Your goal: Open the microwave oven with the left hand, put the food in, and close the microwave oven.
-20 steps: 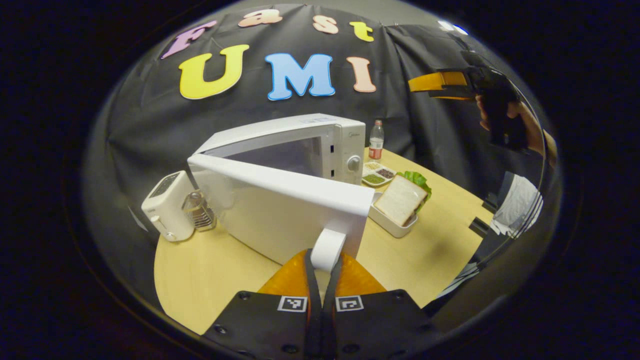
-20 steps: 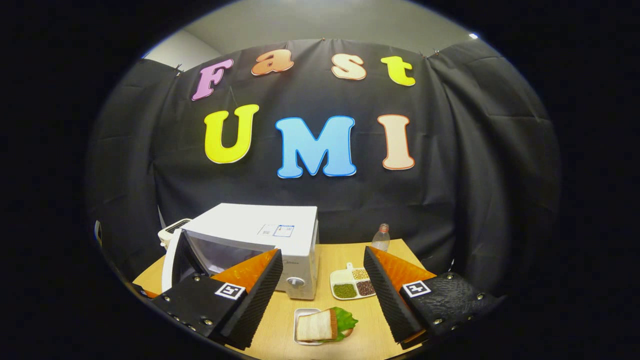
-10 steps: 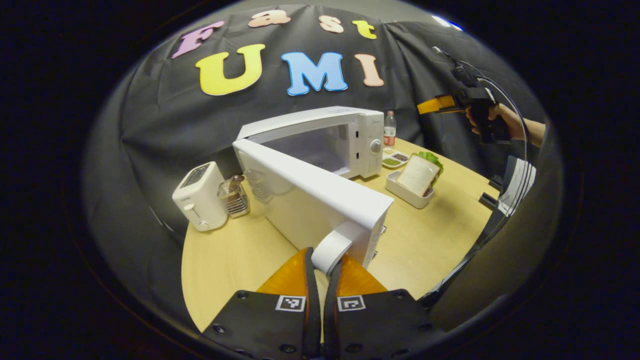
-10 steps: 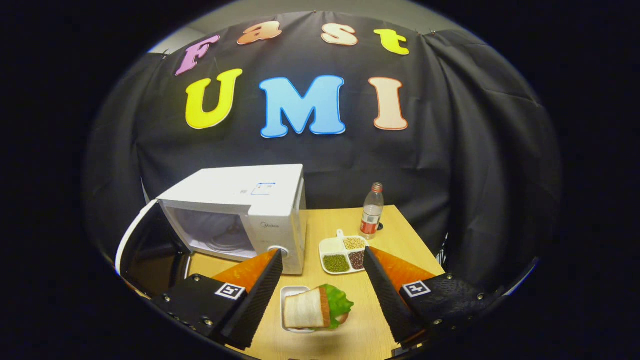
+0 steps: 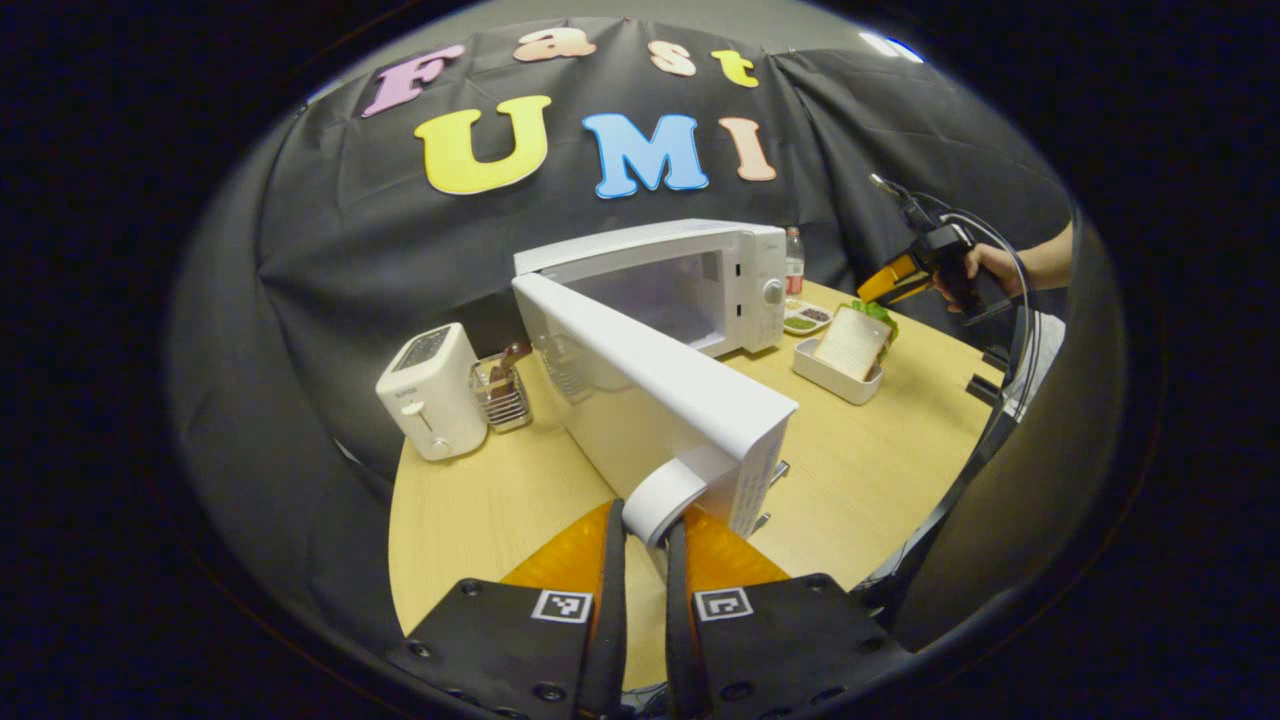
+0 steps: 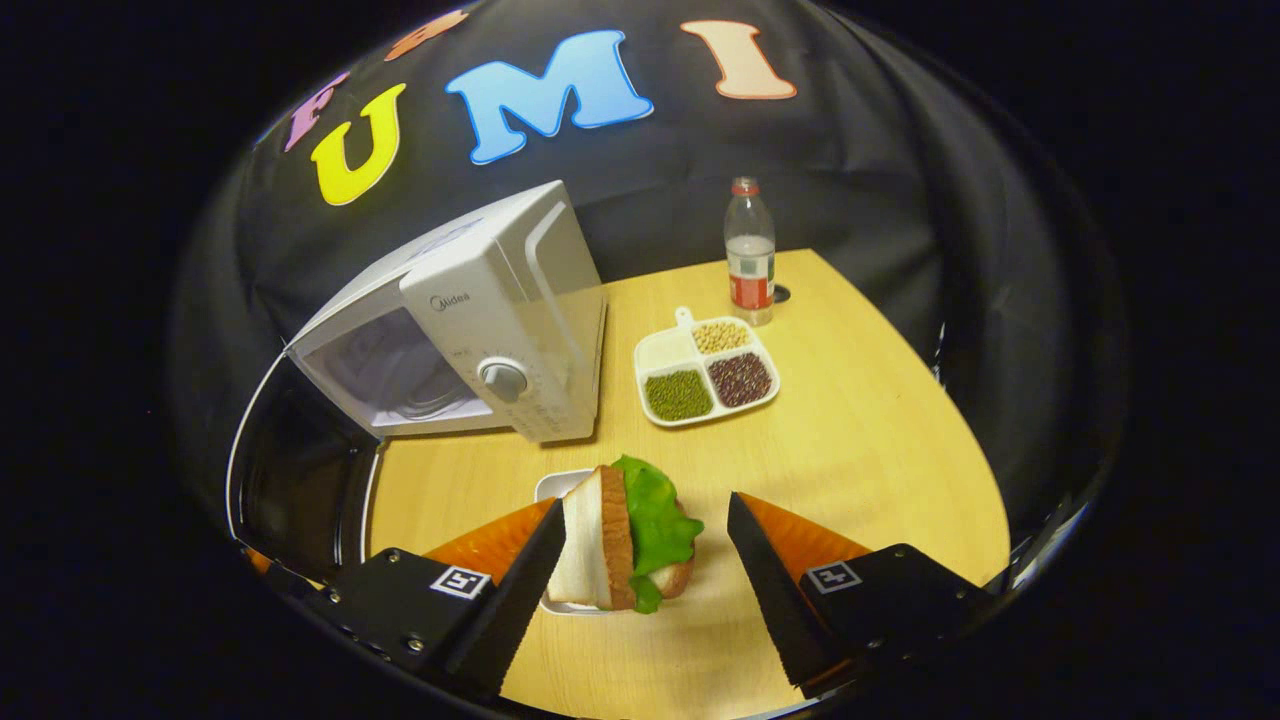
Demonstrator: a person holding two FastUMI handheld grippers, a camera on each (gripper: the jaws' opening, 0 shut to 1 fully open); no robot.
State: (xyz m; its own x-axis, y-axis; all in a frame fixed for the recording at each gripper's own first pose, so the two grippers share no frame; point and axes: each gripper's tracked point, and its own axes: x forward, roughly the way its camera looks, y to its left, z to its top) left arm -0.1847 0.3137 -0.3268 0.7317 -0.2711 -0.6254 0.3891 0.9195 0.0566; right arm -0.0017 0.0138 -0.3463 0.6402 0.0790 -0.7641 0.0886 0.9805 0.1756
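The sandwich point(image 6: 625, 535) stands on edge in a small white tray point(image 6: 552, 487) on the worktop point(image 6: 860, 440), in front of the microwave point(image 6: 500, 330) and just off its control-panel corner. In the right gripper view it sits directly ahead of the right gripper point(image 6: 640, 560), between its widely spread fingers and a little beyond their tips, touching neither. The bread slices run roughly along the line of the fingers, so the fingers would close across the sandwich's thickness. This gripper is by far the nearer one to the food.

The microwave's door point(image 5: 655, 385) is swung well open, and the left gripper point(image 5: 640, 530) is pinching the door's white handle point(image 5: 662, 492) between its pressed-together fingers.

The left gripper view shows the open cavity from the door side, plus a toaster point(image 5: 432, 392) and a wire rack point(image 5: 498, 392) beside the microwave. The right gripper view instead shows the dark inner face of the door, a divided dish of beans point(image 6: 705, 372) and a bottle point(image 6: 750, 250) behind the sandwich.
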